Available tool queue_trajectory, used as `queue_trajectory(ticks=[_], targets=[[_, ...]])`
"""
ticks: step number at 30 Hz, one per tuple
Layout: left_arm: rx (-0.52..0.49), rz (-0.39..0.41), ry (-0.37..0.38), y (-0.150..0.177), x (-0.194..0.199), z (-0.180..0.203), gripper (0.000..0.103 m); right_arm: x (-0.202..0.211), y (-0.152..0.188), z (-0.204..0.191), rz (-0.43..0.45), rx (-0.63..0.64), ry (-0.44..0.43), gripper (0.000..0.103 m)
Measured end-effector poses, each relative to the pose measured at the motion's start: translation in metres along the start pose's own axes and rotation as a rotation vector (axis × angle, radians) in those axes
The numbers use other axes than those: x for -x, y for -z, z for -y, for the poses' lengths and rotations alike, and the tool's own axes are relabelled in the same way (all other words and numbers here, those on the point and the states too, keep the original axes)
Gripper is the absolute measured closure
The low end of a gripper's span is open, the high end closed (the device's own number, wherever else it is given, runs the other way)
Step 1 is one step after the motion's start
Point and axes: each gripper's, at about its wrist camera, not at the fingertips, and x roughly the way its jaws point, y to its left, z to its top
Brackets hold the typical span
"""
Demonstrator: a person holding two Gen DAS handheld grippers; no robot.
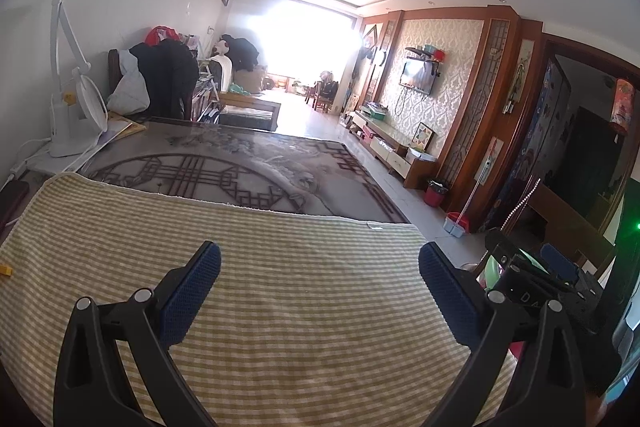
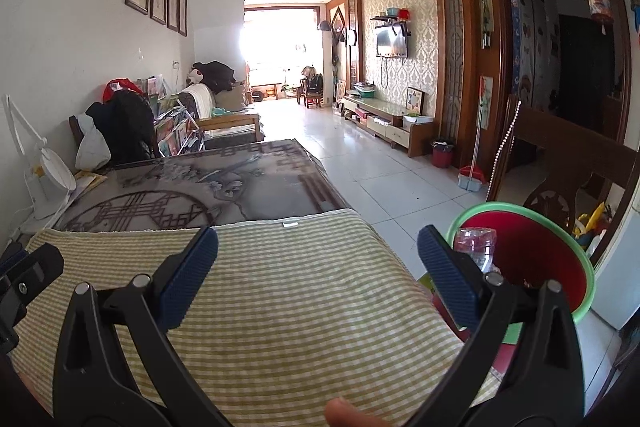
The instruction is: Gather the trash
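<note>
Bare cloth (image 2: 280, 307) ahead; bin (image 2: 580, 291) crowds its right edge.

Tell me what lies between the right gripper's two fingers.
Only bare striped cloth between the right gripper's open fingers, shown in the right wrist view.

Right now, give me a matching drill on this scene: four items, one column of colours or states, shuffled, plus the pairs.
Items:
1. left hand-held gripper
2. trash bucket
3. plastic bottle
4. striped cloth

States:
A. yellow-green and white, spread over the table
B. clear, standing inside the bucket
C. open, holding nothing
D. red inside, green rim

Pairs: 1-C, 2-D, 3-B, 4-A
</note>
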Motion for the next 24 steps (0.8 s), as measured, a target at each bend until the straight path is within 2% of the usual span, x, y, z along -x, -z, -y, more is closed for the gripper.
queue_trajectory(ticks=[24], targets=[[0.005,-0.058,-0.013,0.0037,-0.0093,-0.0017,0.008,-0.0058,0.0070,-0.0102,-0.036,0.037,-0.002,0.005]])
